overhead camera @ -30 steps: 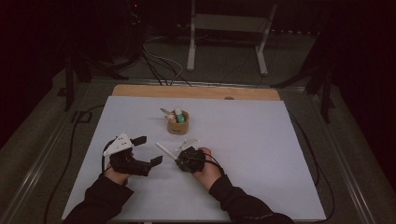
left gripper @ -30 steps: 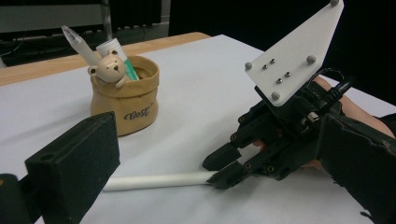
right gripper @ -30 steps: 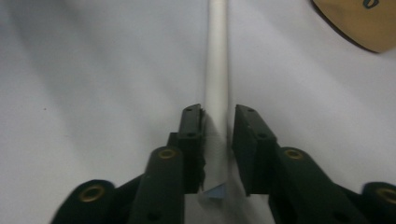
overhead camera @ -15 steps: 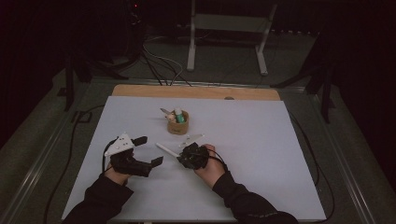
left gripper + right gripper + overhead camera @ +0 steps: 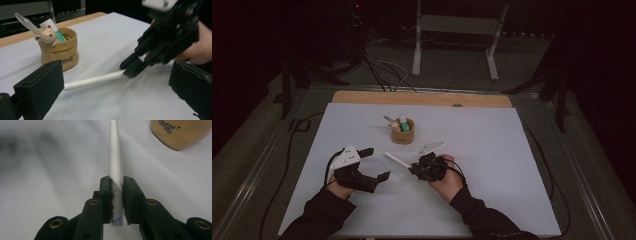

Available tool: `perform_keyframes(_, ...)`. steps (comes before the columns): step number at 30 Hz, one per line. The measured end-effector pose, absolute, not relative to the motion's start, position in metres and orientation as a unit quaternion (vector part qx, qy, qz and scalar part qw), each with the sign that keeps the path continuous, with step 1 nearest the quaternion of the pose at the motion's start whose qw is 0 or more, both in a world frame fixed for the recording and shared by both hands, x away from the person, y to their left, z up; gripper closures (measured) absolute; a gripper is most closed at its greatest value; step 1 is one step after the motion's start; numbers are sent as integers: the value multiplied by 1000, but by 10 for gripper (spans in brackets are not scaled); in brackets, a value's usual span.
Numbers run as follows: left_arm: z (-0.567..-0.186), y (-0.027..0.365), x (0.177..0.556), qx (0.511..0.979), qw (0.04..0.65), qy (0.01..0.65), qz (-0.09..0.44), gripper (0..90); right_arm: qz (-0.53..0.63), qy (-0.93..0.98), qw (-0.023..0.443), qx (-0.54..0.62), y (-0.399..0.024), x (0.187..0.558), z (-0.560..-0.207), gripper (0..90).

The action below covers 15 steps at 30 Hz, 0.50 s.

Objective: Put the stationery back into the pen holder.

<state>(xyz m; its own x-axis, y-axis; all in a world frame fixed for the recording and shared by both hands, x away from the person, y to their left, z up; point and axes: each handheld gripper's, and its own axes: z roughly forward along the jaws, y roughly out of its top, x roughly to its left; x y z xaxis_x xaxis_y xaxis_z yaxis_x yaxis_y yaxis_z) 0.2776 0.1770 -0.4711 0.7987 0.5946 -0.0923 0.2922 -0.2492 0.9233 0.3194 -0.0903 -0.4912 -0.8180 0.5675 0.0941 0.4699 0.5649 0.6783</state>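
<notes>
My right gripper (image 5: pixel 413 169) is shut on one end of a thin white stick (image 5: pixel 397 160), which points away toward the left and the back. The right gripper view shows the white stick (image 5: pixel 115 152) clamped between my two black pads (image 5: pixel 106 195), just above the white table. In the left gripper view the right gripper (image 5: pixel 130 68) holds the stick (image 5: pixel 92 80) level and slightly off the surface. My left gripper (image 5: pixel 374 162) rests at the near left with its jaws wide apart and nothing between them. A small tan pouch (image 5: pixel 403 134) stands beyond both grippers.
The tan pouch (image 5: pixel 60 50) holds a bear-topped item (image 5: pixel 46 36) and a green-and-white tube (image 5: pixel 53 28). A white sheet (image 5: pixel 492 150) covers the table, with a wooden strip (image 5: pixel 422 98) along its far edge. Cables and a metal stand lie on the floor beyond.
My right hand has lifted and shifted slightly to the right with the white stick in its jaws. The left hand has stayed put.
</notes>
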Motion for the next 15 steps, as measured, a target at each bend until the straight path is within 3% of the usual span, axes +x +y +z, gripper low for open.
perform_keyframes(15,-478,154,274,814,518,217,146,6,361,882,41,300,-119,311,-485,783)
